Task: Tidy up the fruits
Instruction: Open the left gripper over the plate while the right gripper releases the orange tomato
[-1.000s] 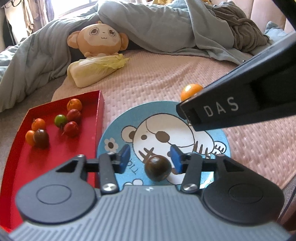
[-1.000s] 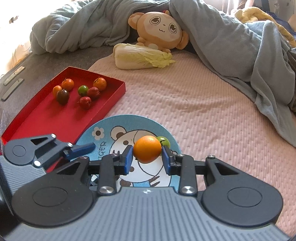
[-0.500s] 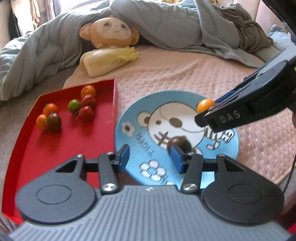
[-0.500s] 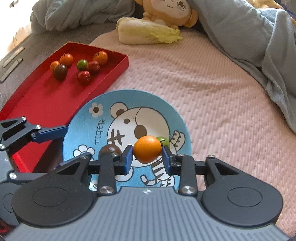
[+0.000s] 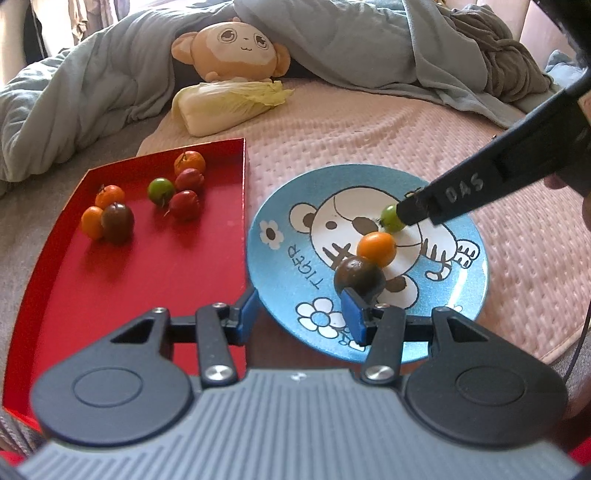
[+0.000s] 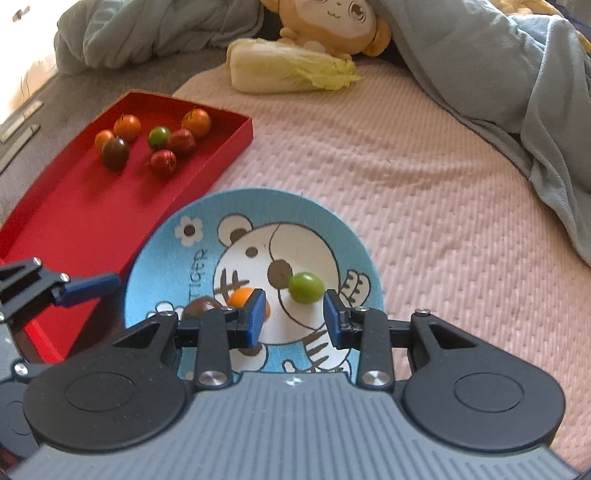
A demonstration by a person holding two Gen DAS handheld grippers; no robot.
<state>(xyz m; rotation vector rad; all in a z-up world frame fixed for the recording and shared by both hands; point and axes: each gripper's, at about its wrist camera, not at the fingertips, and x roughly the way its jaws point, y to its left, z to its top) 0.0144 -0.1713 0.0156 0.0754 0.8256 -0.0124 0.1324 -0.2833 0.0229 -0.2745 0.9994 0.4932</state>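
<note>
A blue tiger plate (image 5: pixel 280 206) (image 6: pixel 332 221) lies on the pink bedspread and holds three fruits: a dark brown one (image 5: pixel 358 277) (image 6: pixel 201 308), an orange one (image 5: pixel 376 248) (image 6: pixel 240 296) and a green one (image 5: pixel 391 218) (image 6: pixel 306 288). A red tray (image 5: pixel 129 280) (image 6: pixel 85 206) to the left holds several small fruits. My left gripper (image 5: pixel 299 314) is open and empty at the plate's near edge, its right finger just in front of the brown fruit. My right gripper (image 6: pixel 294 317) is open and empty above the plate, the green fruit just ahead of its tips.
A napa cabbage (image 5: pixel 229 105) (image 6: pixel 291 68) and a monkey plush (image 5: pixel 231 50) (image 6: pixel 332 22) lie behind the tray and plate. A grey-blue duvet (image 5: pixel 351 40) (image 6: pixel 517 74) is heaped along the back and right. The pink spread's edge (image 5: pixel 546 354) drops off at the right.
My right gripper opened and let go of the orange fruit, which now rests on the plate beside the brown one. My left gripper drew back from the brown fruit, staying open.
</note>
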